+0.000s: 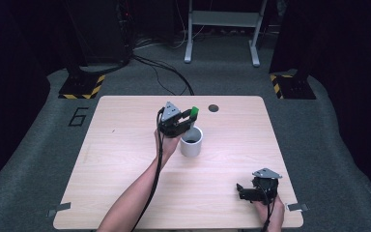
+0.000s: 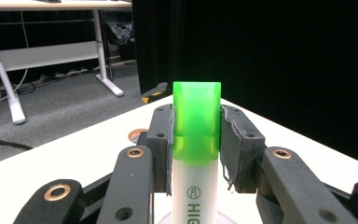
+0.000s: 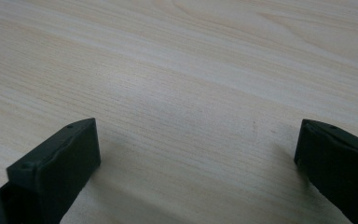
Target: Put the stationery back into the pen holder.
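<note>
**Green highlighter held over a white cup**

A white cylindrical cup (image 1: 191, 141) stands upright near the middle of the light wooden table (image 1: 125, 159). Its inside looks dark from the high view, and what it may hold cannot be told.

The left gripper (image 1: 183, 120) hangs just above and behind the cup's rim, clamped on a highlighter (image 2: 196, 154) with a white barrel and a translucent green cap. In the left gripper view the two padded jaws press on either side of the cap and the top of the barrel, and the highlighter stands upright between them, cap up. In the high view the green cap (image 1: 193, 112) sticks up beside the gripper's grey plate, and the barrel points down toward the cup's opening; whether its lower end has passed the rim cannot be told.

The right gripper (image 1: 241, 189) rests low at the near right corner of the table, well apart from the cup. Its jaws stand wide apart over bare wood with nothing between them.
</note>
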